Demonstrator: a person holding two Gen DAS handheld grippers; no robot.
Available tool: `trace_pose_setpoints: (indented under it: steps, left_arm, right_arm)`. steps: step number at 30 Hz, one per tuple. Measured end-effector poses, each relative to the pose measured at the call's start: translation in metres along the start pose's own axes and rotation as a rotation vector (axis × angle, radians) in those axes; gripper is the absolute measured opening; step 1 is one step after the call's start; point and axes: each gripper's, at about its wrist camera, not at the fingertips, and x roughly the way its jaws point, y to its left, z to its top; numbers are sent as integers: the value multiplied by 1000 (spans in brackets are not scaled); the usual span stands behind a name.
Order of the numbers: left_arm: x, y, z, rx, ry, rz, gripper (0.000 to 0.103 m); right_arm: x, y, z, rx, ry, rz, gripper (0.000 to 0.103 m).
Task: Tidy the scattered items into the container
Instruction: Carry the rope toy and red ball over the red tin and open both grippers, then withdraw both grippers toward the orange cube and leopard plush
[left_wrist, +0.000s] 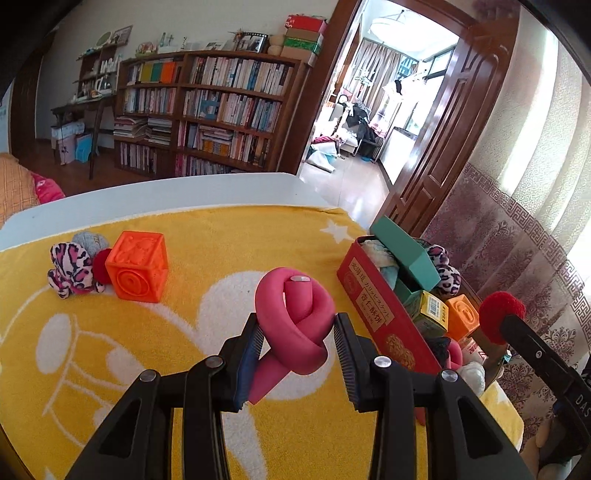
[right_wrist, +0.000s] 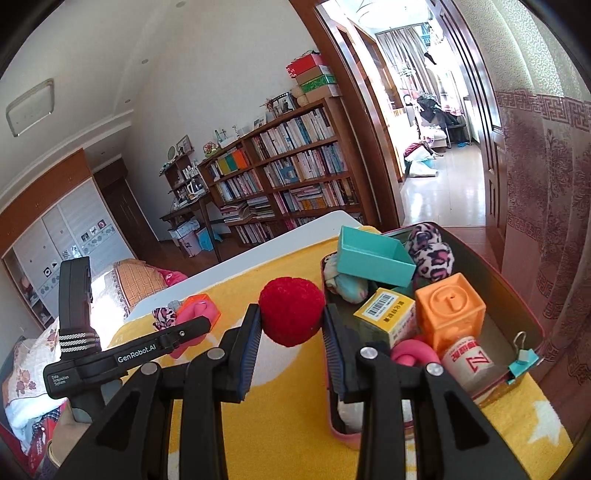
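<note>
Pink knotted foam tube (left_wrist: 293, 317) is clamped in the left tool (left_wrist: 298, 334) above the yellow towel (left_wrist: 110, 350), the fuzzy red ball (right_wrist: 291, 311) in the right tool (right_wrist: 291, 325), so both should release only once over the red tin box (right_wrist: 524, 295).

Behind the right fingers, hiding the near end of the red tin (right_wrist: 524, 325) and most of a pink knotted piece (right_wrist: 410, 352); beyond the left fingers, half-hidden behind the orange cube (left_wrist: 136, 266), perhaps a red ball (left_wrist: 100, 265).

Both wrist views overlook the red tin (left_wrist: 384, 317) closely.
</note>
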Motion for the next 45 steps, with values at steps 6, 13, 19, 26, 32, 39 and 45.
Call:
trace_pose_setpoints:
  steps: [6,13,19,26,32,39,45]
  left_arm:
    - [10,-44,2,60,21,-60,41]
    - [21,-84,-3,109,45,-114,41]
    - [29,-115,0,150,65,-160,41]
    - [44,-146,-4,185,110,-213,41]
    - [49,-143,-7,142,124,-223,68]
    - [36,-118,-3,93,85,-186,72]
    - [26,-88,-5,37,70,-132,81]
  right_arm:
    - [-9,-42,0,51,13,-98,37]
    - [-12,-65,-3,51,41,-153,38]
    - [-19,-83,2,107,16,-160,38]
    - [-24,-90,3,144,9,-136,54]
    - [-33,-92,6,162,-43,-148,76]
    - [-36,-95,10,181,-64,-156,77]
    - [-35,-89,8,174,-60,-148,77]
